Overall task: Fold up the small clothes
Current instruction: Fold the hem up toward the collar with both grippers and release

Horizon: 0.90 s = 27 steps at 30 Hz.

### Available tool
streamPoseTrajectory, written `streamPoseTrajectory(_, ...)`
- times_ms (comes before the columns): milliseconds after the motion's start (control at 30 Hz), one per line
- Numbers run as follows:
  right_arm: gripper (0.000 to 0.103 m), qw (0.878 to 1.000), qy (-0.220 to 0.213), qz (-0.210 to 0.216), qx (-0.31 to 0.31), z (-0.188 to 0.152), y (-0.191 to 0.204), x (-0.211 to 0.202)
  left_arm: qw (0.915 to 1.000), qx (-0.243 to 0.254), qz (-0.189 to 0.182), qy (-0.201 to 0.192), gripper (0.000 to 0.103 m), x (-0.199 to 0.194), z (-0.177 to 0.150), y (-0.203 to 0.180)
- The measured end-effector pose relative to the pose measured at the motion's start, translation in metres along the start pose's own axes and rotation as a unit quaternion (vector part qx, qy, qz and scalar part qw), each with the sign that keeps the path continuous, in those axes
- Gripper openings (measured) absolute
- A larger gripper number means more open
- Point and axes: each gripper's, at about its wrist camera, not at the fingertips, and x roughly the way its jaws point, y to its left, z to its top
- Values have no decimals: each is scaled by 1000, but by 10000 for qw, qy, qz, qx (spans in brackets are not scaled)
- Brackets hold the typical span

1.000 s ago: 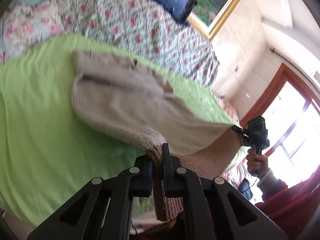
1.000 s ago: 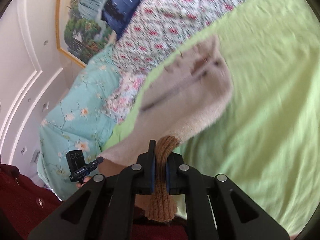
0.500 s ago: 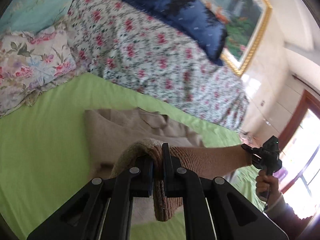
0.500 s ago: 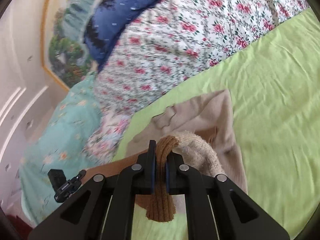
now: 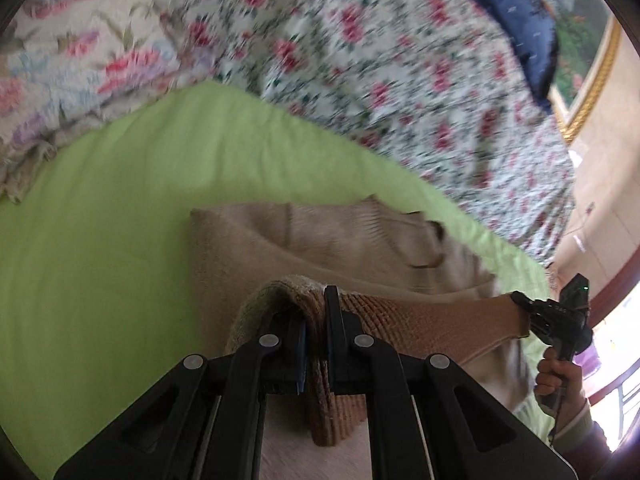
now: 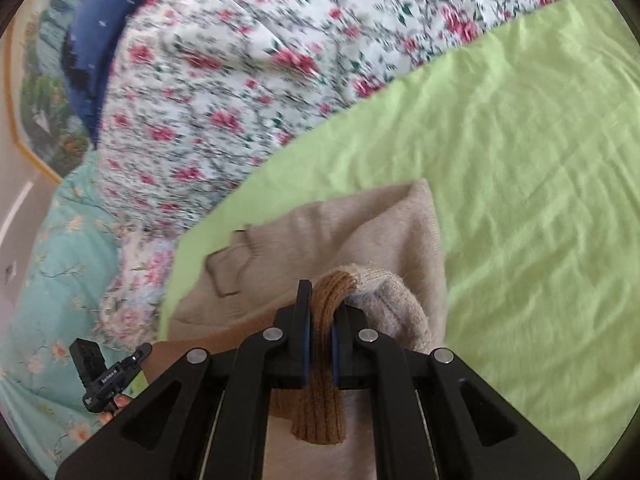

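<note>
On green sheet (image 6: 520, 160), beige sweater (image 6: 340, 232), hem pinched in both claws

A home bedroom: a bed (image 6: 540, 160) under a green sheet, a floral quilt (image 5: 380, 60), a blue pillow (image 6: 92, 40), and a gilt-framed painting (image 5: 592, 80) on the wall.

Beige knit sweater (image 5: 320, 248) is lying partly folded on the green sheet (image 5: 100, 240), collar end flat, its brown ribbed hem (image 6: 324, 360) being lifted and stretched over the body, folding toward the collar.
</note>
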Motion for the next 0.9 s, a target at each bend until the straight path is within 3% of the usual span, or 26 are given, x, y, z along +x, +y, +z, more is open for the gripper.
streamPoseTrajectory(133, 16, 9993, 194, -74, 318, -4, -14, 11, 9990, -229, 62, 380, 10, 22, -8, 14)
streamPoseTrajectory(233, 33, 9993, -219, -239, 184, -15, -5, -21, 9992, -199, -93, 321, 16, 1, -24, 5)
streamPoseTrajectory(333, 36, 9975, -559, -150, -405, -36, 28, -53, 9982, 40, -442, 411, 23, -20, -49, -24)
streamPoseTrajectory(367, 36, 9968, -421, 77, -675, -46, 43, -53, 9971, 156, -578, 472, 26, -22, -58, -37)
streamPoseTrajectory(433, 36, 9892, 326, 400, -1375, -68, 77, -33, 9925, 463, -869, 725, 26, -16, -74, -69)
streamPoseTrajectory(500, 36, 9731, 1063, 491, -1986, -91, 106, -4, 9856, 811, -1096, 998, 26, -1, -86, -100)
streamPoseTrajectory(567, 36, 9570, 1563, 479, -2395, -103, 121, 25, 9820, 1129, -993, 1146, 26, 15, -89, -118)
streamPoseTrajectory(667, 32, 9489, 1923, 92, -2500, -95, 117, 58, 9820, 1181, -642, 1327, 23, 46, -73, -114)
streamPoseTrajectory(700, 30, 9511, 1940, 159, -2400, -84, 112, 66, 9835, 1075, -561, 1344, 11, 55, -61, -104)
streamPoseTrajectory(733, 24, 9556, 1853, 156, -2287, -72, 108, 69, 9849, 1002, -479, 1328, 3, 60, -51, -96)
streamPoseTrajectory(767, 22, 9606, 1715, 29, -2185, -59, 103, 72, 9864, 907, -416, 1304, 1, 63, -40, -86)
streamPoseTrajectory(867, 24, 9696, 1010, -873, -2050, -19, 87, 77, 9921, 734, 65, 1012, 2, 69, -6, -58)
streamPoseTrajectory(900, 25, 9743, 769, -1094, -1816, -4, 75, 77, 9933, 651, 436, 854, 2, 70, 7, -48)
